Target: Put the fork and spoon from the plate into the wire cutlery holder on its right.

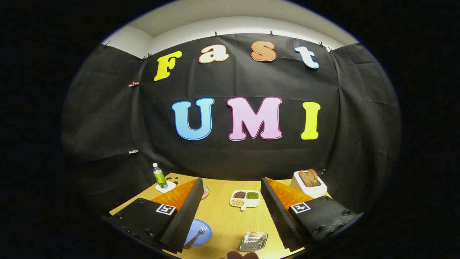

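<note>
The hand-held gripper (230, 216) hangs above the pale wooden desk (226, 223) with its two fingers spread wide apart, nothing between them and neither finger touching anything. Just inside the left finger, partly hidden behind it, lies a round blue plate (201, 233) with a silver metal fork (198, 234) resting across it, tines pointing away; the spoon cannot be made out from here. Between the fingers and nearer the right one sits a small shiny perforated metal tray (253, 241), apart from the plate. Beyond the fingers, roughly midway between them, stands a white sectioned dish holding beans of different colours (245, 199). Past the right finger is a white toaster with slices of bread (308, 181) standing in it. Past the left finger, a clear bottle with a green label (160, 176) stands upright on a white coaster (166, 186).
</note>
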`<control>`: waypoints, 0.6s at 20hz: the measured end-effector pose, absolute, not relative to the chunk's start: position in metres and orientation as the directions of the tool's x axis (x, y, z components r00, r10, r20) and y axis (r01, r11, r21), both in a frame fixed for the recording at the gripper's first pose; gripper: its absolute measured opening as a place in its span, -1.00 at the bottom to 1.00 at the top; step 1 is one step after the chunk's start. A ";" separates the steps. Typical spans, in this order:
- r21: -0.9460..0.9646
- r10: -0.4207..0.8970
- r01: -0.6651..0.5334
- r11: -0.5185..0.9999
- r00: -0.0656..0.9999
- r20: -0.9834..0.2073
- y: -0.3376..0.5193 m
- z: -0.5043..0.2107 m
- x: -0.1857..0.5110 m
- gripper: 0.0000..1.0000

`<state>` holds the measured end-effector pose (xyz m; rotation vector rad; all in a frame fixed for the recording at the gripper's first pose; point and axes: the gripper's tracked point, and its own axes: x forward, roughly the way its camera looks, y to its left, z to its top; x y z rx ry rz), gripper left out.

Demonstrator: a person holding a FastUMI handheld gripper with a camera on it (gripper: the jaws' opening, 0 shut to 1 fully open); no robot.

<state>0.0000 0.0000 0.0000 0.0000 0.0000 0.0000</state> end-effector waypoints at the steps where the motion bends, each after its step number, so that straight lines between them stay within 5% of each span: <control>1: 0.001 0.005 -0.005 1.000 1.000 -0.005 0.001 -0.003 0.000 0.98; 12: -0.019 0.029 -0.030 0.999 0.998 -0.048 0.007 -0.023 0.003 0.98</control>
